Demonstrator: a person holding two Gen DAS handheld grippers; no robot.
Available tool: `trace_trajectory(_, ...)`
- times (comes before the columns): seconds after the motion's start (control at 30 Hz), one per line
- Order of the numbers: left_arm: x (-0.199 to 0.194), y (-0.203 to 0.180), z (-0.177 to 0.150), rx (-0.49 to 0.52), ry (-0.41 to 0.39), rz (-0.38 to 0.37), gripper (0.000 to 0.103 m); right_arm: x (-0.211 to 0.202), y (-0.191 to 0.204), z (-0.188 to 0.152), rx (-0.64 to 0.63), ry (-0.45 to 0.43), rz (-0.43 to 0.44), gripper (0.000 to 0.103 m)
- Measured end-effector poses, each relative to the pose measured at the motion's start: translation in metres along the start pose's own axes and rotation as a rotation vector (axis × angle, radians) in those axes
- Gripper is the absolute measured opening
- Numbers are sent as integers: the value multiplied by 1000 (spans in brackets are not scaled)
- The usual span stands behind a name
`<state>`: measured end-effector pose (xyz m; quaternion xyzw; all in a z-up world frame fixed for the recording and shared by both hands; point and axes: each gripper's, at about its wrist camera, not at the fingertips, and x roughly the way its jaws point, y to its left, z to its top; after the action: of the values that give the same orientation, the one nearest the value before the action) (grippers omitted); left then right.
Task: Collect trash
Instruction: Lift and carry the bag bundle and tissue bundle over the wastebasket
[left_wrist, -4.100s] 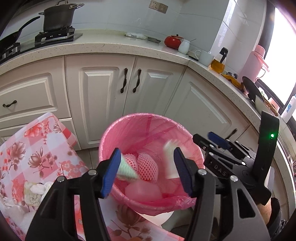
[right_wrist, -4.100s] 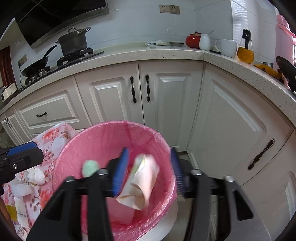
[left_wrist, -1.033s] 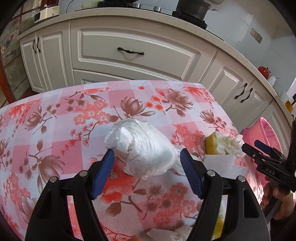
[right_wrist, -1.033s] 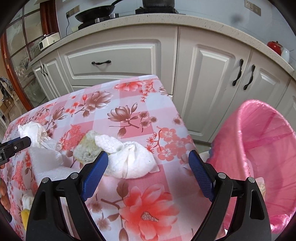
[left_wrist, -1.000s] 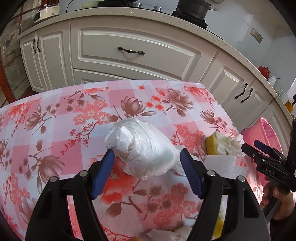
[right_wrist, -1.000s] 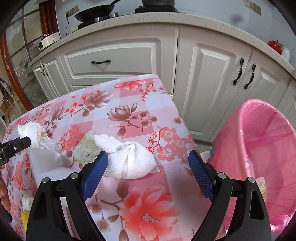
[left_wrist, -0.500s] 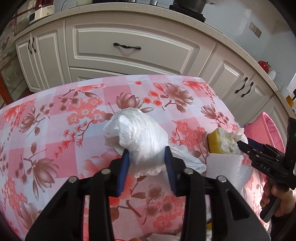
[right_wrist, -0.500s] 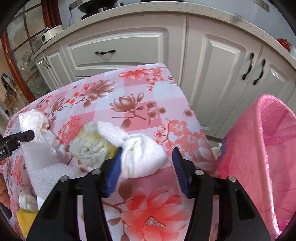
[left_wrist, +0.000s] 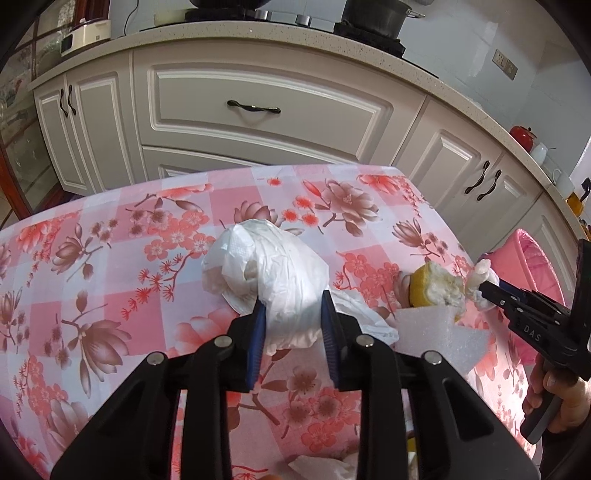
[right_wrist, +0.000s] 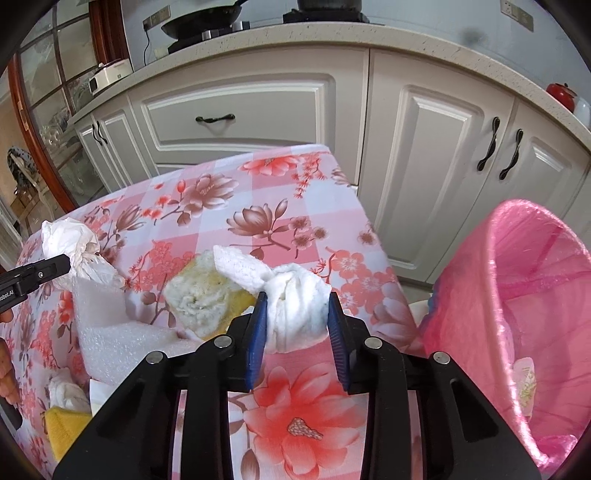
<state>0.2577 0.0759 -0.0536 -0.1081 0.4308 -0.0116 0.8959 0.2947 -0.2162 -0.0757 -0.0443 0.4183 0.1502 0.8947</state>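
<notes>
On the pink floral tablecloth (left_wrist: 110, 229) lies a crumpled white plastic bag (left_wrist: 273, 269). My left gripper (left_wrist: 291, 314) has its blue pads pressed into the bag's near end, and its jaws are still closing. A white paper towel wad (right_wrist: 295, 299) sits near the table's right edge; my right gripper (right_wrist: 295, 317) squeezes it, jaws likewise still closing. The bin with a pink liner (right_wrist: 535, 295) stands on the floor to the right of the table, with some trash inside.
A torn yellow sponge (right_wrist: 199, 295) and a white foam sheet (right_wrist: 110, 328) lie between the two grippers. More tissue (right_wrist: 66, 391) and a yellow piece (right_wrist: 62, 428) lie at the near left. White cabinets (left_wrist: 258, 110) run behind the table.
Both grippers closed from wide open onto their items, the left onto the white bag and the right onto the towel wad. Neither hand shifted much.
</notes>
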Motion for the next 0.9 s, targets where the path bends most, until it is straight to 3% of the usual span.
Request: trace_trajectory(0.9,-64,-11,24,4,-139,44,27,-82,-35,11,27,-163,-41,31)
